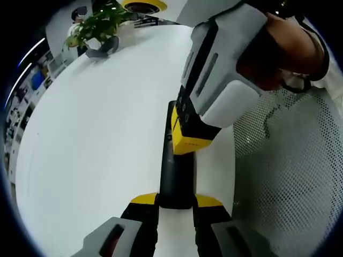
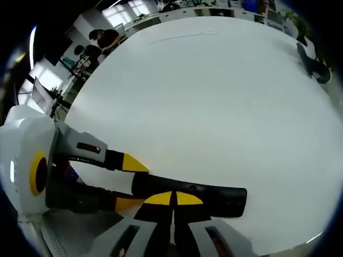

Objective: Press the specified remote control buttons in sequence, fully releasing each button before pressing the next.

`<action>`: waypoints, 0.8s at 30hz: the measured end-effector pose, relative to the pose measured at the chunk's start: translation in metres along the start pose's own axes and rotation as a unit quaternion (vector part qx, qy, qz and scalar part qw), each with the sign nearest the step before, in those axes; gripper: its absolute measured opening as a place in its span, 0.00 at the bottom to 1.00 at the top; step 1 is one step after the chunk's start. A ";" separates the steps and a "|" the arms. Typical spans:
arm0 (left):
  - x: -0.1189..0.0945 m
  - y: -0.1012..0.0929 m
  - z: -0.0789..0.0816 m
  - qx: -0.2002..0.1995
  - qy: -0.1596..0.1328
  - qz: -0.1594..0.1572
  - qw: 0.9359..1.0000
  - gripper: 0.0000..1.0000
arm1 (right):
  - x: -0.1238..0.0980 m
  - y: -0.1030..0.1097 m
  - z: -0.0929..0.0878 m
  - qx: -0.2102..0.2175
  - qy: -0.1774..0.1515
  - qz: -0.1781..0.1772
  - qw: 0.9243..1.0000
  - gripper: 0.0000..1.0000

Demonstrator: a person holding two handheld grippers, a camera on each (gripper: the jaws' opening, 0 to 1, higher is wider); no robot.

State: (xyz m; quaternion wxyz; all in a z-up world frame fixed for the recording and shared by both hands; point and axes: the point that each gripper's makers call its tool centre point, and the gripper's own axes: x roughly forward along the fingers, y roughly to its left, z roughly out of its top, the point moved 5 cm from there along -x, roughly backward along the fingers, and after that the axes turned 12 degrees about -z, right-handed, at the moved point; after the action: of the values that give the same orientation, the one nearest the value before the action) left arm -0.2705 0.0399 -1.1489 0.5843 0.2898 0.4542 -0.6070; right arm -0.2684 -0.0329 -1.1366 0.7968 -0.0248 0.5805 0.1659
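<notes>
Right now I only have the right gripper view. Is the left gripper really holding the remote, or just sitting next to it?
Observer: Holding it. In the left gripper view, the left gripper has one jaw on each side of the near end of the remote, closed against it.
Operator: Where along the remote are my tips?
Observer: The right gripper has its yellow tips together on the remote's top face, past the middle and towards the far end. The gripper hides that far end, and I can't make out any buttons on the black face.
</notes>
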 end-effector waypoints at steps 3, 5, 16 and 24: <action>0.000 0.000 0.000 0.000 -0.001 -0.001 1.000 0.23 | 0.001 0.000 0.000 -0.010 0.004 -0.007 1.000 0.00; 0.000 0.001 0.000 -0.002 -0.003 -0.001 1.000 0.23 | 0.001 -0.001 0.000 -0.013 0.006 -0.007 1.000 0.00; 0.000 0.001 0.000 0.003 -0.007 -0.001 1.000 0.23 | 0.002 -0.001 -0.001 0.020 -0.001 -0.018 1.000 0.00; 0.001 0.001 0.000 0.003 -0.010 0.002 1.000 0.23 | 0.002 -0.001 0.000 0.005 -0.014 -0.024 1.000 0.00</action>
State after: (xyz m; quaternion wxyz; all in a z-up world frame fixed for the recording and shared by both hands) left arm -0.2697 0.0398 -1.1497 0.5889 0.2866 0.4457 -0.6102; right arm -0.2679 -0.0332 -1.1388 0.8087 -0.0326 0.5695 0.1437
